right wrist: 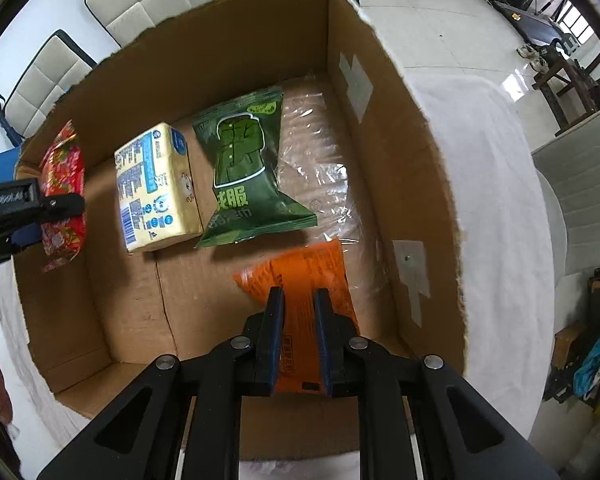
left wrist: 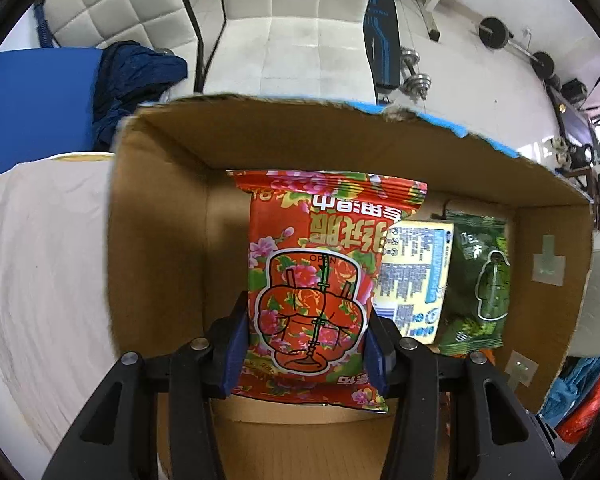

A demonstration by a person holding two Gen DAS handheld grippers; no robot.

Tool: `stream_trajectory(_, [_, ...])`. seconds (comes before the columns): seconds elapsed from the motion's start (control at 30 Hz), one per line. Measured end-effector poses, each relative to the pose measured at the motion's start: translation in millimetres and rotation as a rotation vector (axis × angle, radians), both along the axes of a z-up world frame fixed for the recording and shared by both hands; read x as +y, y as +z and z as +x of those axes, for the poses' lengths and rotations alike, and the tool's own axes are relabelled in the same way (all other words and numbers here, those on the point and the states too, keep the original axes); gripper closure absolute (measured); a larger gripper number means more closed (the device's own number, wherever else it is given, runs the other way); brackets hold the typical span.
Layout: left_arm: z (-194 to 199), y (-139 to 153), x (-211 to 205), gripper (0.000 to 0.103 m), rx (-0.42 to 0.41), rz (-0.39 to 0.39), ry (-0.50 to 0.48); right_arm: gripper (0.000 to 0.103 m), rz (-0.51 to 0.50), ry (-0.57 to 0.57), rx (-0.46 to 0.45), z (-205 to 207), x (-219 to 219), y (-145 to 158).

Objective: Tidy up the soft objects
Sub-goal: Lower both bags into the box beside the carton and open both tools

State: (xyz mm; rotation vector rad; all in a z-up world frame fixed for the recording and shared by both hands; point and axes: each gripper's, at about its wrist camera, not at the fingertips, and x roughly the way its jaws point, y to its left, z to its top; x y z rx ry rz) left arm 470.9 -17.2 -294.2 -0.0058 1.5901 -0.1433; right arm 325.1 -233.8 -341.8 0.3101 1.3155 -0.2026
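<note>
**Soft packs: two lie in the carton, two more are on their way in**

Soft packs are being gathered into the cardboard box (right wrist: pixel 380 128), which serves as the landmark for everything below. Two already lie flat on its floor: a pale yellow tissue pack (right wrist: pixel 156 188) and, just beside it toward the taped side wall, a green pouch (right wrist: pixel 248 168). Those two look finished, by my judgement.

Two are still in the tongs. The left gripper (left wrist: pixel 306 344) is clamped on a red floral pouch (left wrist: pixel 316 280), its blue pads pressing the lower flanks of the pack. In the right wrist view this pouch hangs at the wall opposite the taped one, apparently above the floor rather than resting on it. The right gripper (right wrist: pixel 298 340) is closed on an orange pouch (right wrist: pixel 304 280), held over the box's near end, on the green pouch's side; whether its far corner touches the floor I cannot tell.

Orientation: the red floral pouch has its long axis running straight away from the left gripper, toward the far wall; its print reads upside down from that camera. The orange pouch's long axis likewise runs along its gripper's fingers, pointing into the box. Both resting packs lie with long axes roughly parallel, far wall to near wall.

What seems left: lowering and releasing both held pouches. Free floor remains beside the yellow pack and under the clear plastic film (right wrist: pixel 320 168).
</note>
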Motion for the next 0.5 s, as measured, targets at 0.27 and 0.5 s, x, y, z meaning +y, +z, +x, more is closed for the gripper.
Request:
stream_trajectory(0.27, [-0.1, -15.8, 2.5, 0.055, 0.065, 0.005, 0.012, 0.048, -0.009, 0.064, 0.060, 6.4, 12.1, -14.1])
stream_trajectory(0.5, [-20.5, 5.9, 7.9, 0.051, 0.030, -0.011, 0.008, 0.045, -0.023, 0.099, 0.047, 8.1, 23.6, -2.0])
